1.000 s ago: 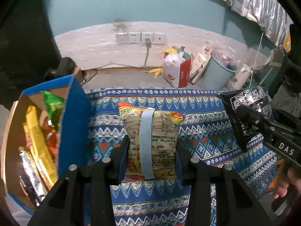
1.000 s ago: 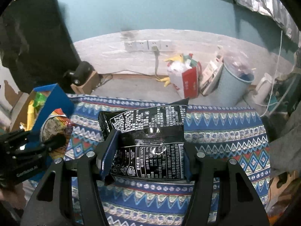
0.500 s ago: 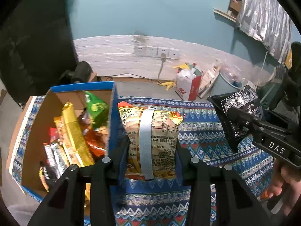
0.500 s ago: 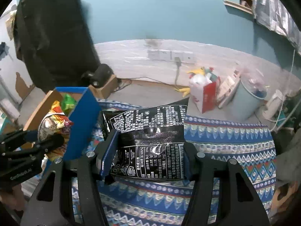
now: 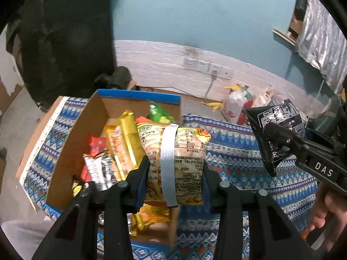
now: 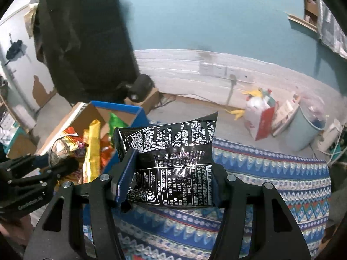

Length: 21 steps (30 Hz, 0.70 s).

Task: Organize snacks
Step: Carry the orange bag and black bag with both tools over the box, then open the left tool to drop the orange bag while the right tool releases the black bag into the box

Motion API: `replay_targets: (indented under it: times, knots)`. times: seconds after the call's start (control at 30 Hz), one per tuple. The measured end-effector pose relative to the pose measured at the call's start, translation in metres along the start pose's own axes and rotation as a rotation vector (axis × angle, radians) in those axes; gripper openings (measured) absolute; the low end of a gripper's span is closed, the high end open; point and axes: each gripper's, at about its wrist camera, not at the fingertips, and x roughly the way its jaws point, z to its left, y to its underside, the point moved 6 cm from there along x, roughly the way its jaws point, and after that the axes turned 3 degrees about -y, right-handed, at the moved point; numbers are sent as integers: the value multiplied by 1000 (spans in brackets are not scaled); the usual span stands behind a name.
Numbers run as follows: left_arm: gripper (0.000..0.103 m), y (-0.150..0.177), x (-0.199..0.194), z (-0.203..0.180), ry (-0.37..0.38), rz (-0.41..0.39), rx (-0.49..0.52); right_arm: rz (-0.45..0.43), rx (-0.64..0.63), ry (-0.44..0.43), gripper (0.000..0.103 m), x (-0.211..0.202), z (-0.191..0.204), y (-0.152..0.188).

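Holding a snack in each hand, we have the left gripper clenched on a yellow chip bag, pinched across its lower middle, and the right gripper clenched on a black snack bag, also gripped by its sides. The yellow bag hangs over the right wall of the cardboard box, which sits on the patterned cloth and already holds several packets. The black bag hovers over the cloth just beside that same box. Both bags look light, puffy with air and crinkly, so we judge that they will give under pressure and could slide on their slick film. Gripping across the padded middle, as we do, seems safest; the sealed edges are thin and would likely slip out, and squeezing harder risks crushing the contents or bursting a seam.
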Motion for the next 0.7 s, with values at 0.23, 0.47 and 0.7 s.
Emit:
replay_targets:
  times: [0.23, 0.47, 0.7]
  knots:
    - [42, 4, -2, 43, -75, -13, -45, 12, -32, -56, 59, 19, 38, -10]
    - [42, 11, 5, 83, -117, 13, -109, 38, -71, -102, 59, 41, 76, -14]
    - [43, 12, 12, 106, -138, 25, -149, 66, -101, -134, 59, 63, 108, -14]
